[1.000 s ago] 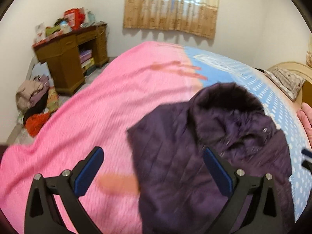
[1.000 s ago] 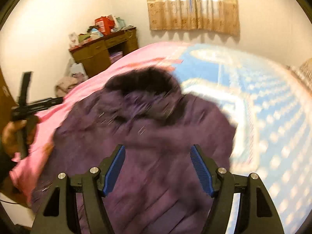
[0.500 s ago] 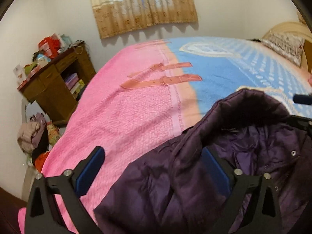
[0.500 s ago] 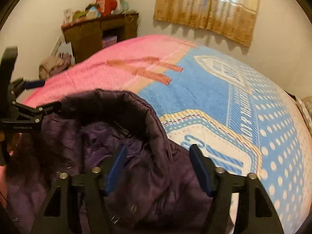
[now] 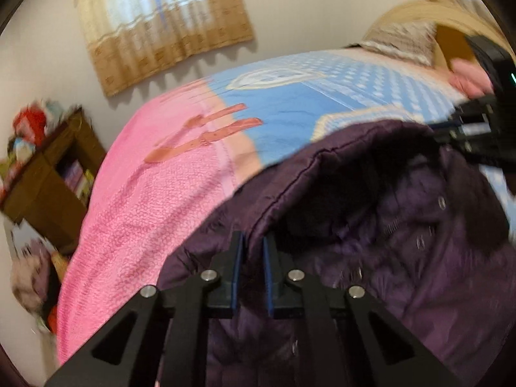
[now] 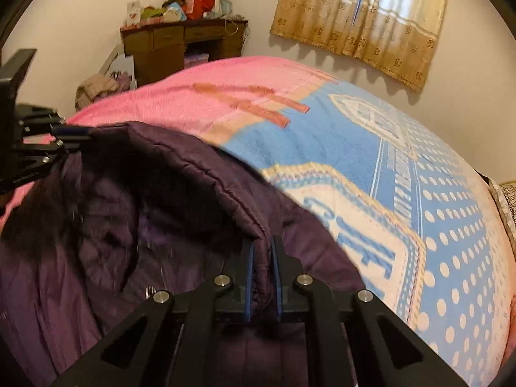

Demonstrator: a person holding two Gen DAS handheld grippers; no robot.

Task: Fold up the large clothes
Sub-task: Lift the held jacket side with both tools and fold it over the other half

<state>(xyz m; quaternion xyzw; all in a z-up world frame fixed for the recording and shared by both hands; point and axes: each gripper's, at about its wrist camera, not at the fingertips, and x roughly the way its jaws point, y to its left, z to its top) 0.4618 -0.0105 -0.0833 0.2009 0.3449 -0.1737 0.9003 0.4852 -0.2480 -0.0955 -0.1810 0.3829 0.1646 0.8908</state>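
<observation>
Both claws are clenched on cloth: my left gripper (image 5: 252, 269) has just pinched shut on the stitched edge of the dark purple quilted puffer jacket with its hood (image 5: 371, 225), low in the middle of its frame, and my right gripper (image 6: 262, 274) has just closed on the opposite edge of the hood opening, fabric bunched between its pads. That jacket lies on the pink and blue patterned bedspread (image 6: 354, 148), filling the lower part of both views.

I judge it light but bulky, soft and puffy, with a slick shell that could slide out of a shallow pinch, so the seamed hems where I hold now are the sound spots.

At the upper left of the right view, a brown wooden desk (image 6: 180, 42) bears a jumble of red and coloured packages (image 6: 183, 1); its open shelf holds what look like books.
</observation>
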